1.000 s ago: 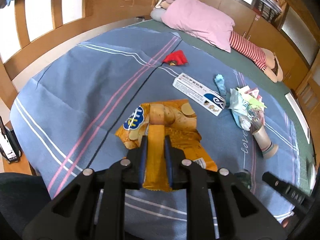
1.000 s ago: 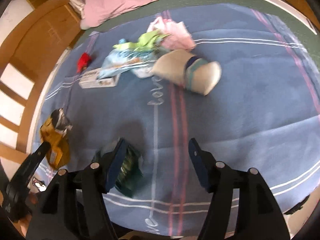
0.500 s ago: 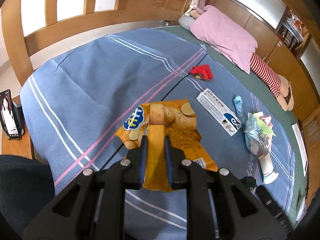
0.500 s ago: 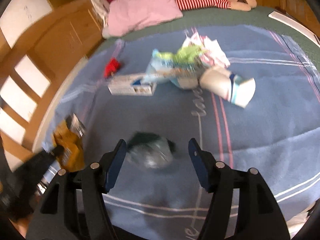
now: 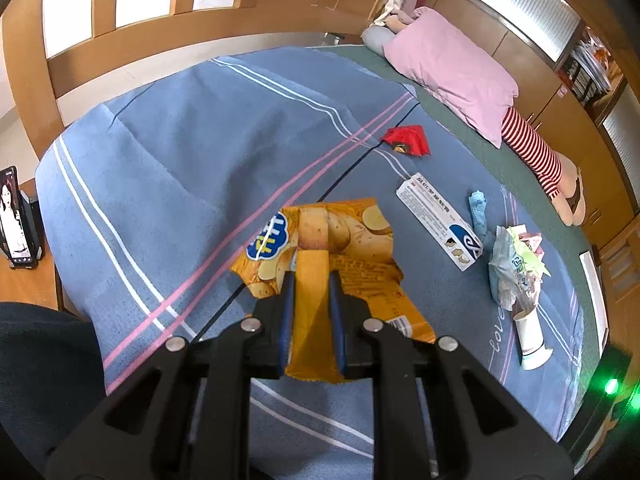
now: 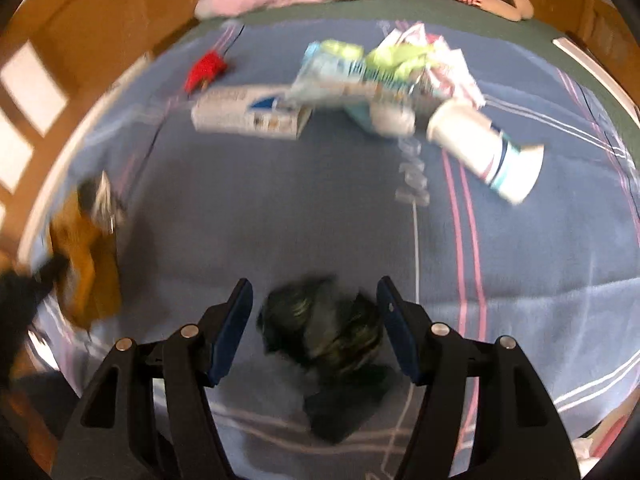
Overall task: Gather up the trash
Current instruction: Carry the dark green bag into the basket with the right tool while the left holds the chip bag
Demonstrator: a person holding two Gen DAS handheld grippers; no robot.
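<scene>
A bed (image 5: 192,152) fills most of the room, spread with a blue blanket (image 5: 240,128) crossed by white and pink stripes; a green sheet (image 5: 460,128) shows along its far side. A pink pillow (image 5: 452,68) lies at the head, with a striped soft toy (image 5: 536,152) stretched out just beside it. A wooden frame (image 5: 160,48) with upright slats curves round the bed, bright daylight coming through the gaps. Wooden cabinets (image 5: 568,112) line the far wall under frosted windows (image 5: 516,4), and a shelf (image 5: 592,68) of books or magazines sits at the right. At the left edge a phone (image 5: 16,216) stands upright on a wooden desk (image 5: 24,284).
</scene>
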